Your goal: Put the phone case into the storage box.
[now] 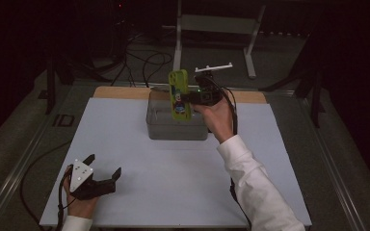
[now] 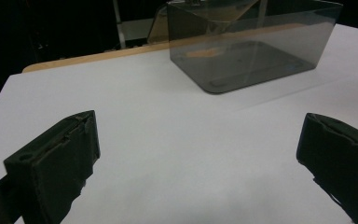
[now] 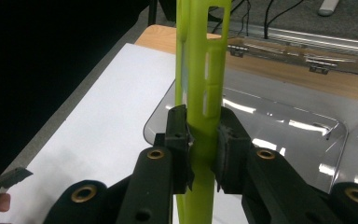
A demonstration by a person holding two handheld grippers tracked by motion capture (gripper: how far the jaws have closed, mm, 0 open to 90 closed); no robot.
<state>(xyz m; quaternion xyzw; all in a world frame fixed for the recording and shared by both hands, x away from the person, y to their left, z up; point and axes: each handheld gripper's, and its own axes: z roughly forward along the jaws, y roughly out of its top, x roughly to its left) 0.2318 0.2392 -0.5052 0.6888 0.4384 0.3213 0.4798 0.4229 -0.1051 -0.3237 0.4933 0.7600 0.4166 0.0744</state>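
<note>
A lime-green phone case (image 1: 178,94) is held upright above a smoky, see-through plastic bin (image 1: 176,131) at the far middle of the white table (image 1: 125,144), clamped at its right-hand edge by the right gripper (image 1: 191,98). In the right gripper view the black jaws are seen pressed against both faces of the case (image 3: 204,88), about midway along its length, so that the thin edge faces the camera. The long axis of the case stands close to vertical, with the camera cut-out uppermost, and the open bin (image 3: 279,126) lies directly beneath and just beyond it; any lowering would therefore be made straight down along that axis (a judgement, not a thing seen). The case is shown as a slim, flexible-looking shell, bright green, with slots along its side and a cartoon figure printed in blue and red on the face turned toward the high camera. The bin appears to hold nothing. The left gripper (image 1: 102,169) is rested near the front left corner of the table, well apart from the bin, its jaws spread wide on nothing; in the left gripper view the bin (image 2: 247,51) is seen far ahead between them. The right hand is much the nearer to the bin.
</note>
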